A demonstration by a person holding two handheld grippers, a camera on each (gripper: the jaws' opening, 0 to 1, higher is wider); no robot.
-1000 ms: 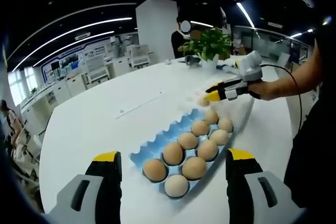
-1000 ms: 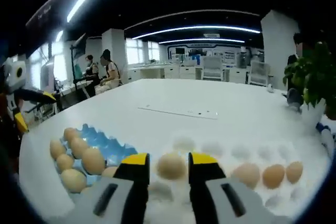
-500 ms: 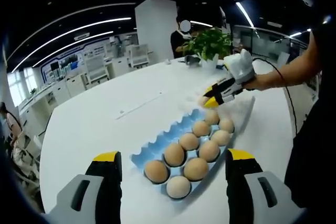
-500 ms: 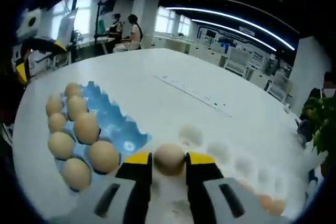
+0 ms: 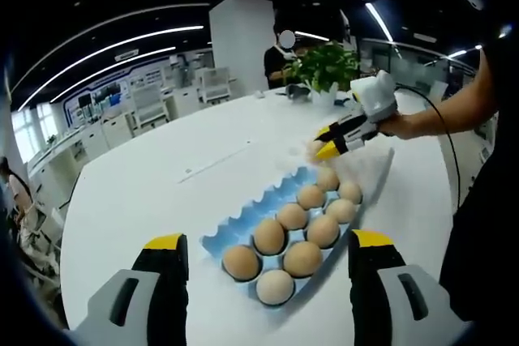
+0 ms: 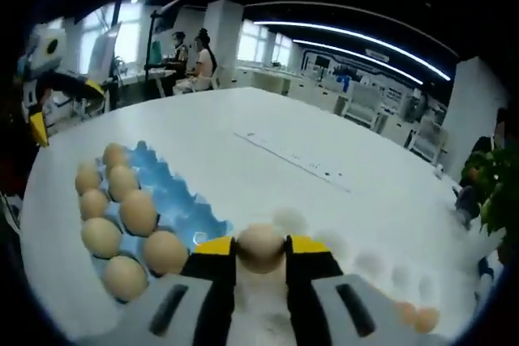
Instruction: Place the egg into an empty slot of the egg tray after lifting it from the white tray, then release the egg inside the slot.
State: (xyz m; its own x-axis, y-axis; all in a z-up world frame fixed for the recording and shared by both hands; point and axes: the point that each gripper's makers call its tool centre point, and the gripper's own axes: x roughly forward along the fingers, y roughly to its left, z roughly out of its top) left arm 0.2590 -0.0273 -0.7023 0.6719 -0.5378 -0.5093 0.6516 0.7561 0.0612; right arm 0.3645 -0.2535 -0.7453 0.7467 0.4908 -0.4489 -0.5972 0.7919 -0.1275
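A blue egg tray (image 5: 240,220) lies on the white table with several brown eggs in it, and its far slots show bare blue (image 6: 185,202). My left gripper (image 5: 268,241) hovers open just short of the tray's near end, with nothing between its fingers. My right gripper (image 6: 260,247) is shut on a pale brown egg (image 6: 260,246), held above the seam between the blue tray and the white tray (image 6: 361,263). In the left gripper view, the right gripper (image 5: 331,142) holds that egg (image 5: 315,150) over the far end of the blue tray, beside the white tray (image 5: 375,166).
A few more eggs (image 6: 415,315) rest in the white tray. A potted plant (image 5: 324,69) stands at the table's far edge with a person (image 5: 280,58) behind it. A thin strip (image 6: 296,162) lies mid-table. People (image 6: 190,58) sit at distant desks.
My right gripper has carried the egg up off the white tray and over toward the blue tray's far end. The left gripper has stayed still and open.
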